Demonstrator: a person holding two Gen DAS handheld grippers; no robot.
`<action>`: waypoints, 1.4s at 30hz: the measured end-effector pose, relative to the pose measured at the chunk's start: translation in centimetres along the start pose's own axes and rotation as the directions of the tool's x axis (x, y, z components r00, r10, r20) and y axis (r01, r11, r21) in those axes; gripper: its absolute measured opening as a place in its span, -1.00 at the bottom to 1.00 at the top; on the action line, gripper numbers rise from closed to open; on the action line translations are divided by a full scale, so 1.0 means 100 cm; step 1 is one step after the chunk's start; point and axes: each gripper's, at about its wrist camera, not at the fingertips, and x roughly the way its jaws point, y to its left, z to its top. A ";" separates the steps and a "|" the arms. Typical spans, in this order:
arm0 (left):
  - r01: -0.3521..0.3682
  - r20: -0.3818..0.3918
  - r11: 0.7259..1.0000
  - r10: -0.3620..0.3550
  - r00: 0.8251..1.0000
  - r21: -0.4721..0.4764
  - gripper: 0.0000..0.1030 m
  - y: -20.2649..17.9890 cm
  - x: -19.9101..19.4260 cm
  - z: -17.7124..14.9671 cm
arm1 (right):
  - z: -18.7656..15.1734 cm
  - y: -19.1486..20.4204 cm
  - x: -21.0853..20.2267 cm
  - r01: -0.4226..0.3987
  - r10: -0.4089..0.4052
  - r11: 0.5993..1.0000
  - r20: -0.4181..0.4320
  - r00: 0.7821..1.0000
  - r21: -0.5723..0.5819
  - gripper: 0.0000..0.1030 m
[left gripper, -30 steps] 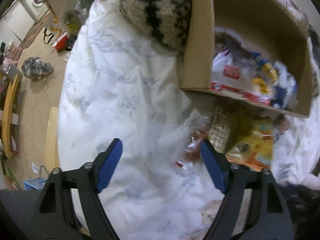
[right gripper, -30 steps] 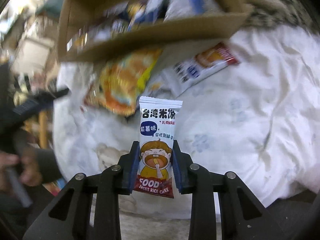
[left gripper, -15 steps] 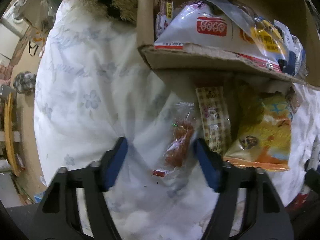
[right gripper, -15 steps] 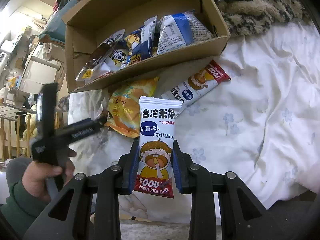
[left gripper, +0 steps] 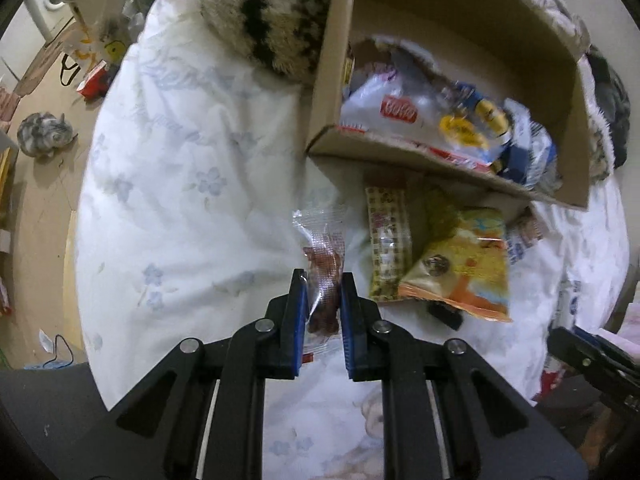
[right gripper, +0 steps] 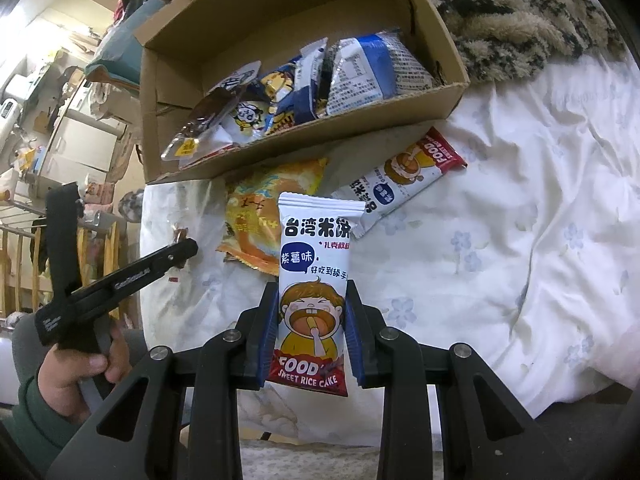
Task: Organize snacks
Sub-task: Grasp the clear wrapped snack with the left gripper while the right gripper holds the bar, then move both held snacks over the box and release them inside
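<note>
The left tongs are clamped on a clear-wrapped dried-meat snack just above the bed quilt: light, crinkly, slippery; best pinched mid-body. The right tongs are closed on a stiff-filmed rice cake packet, near the cardboard box.

We see a clear, crinkly plastic snack packet between blue matt pads of the left gripper. At one o'clock stands a matt brown cardboard box. The rice cake wrapper looks glossy. The bed sheet is soft, wrinkled cloth.
</note>
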 end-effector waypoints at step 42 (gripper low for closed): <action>-0.043 0.264 0.976 -0.015 0.964 0.214 -0.75 -0.105 -0.058 0.117 | 0.155 -0.006 -0.049 0.003 0.036 0.989 0.262 0.964 -0.150 -0.38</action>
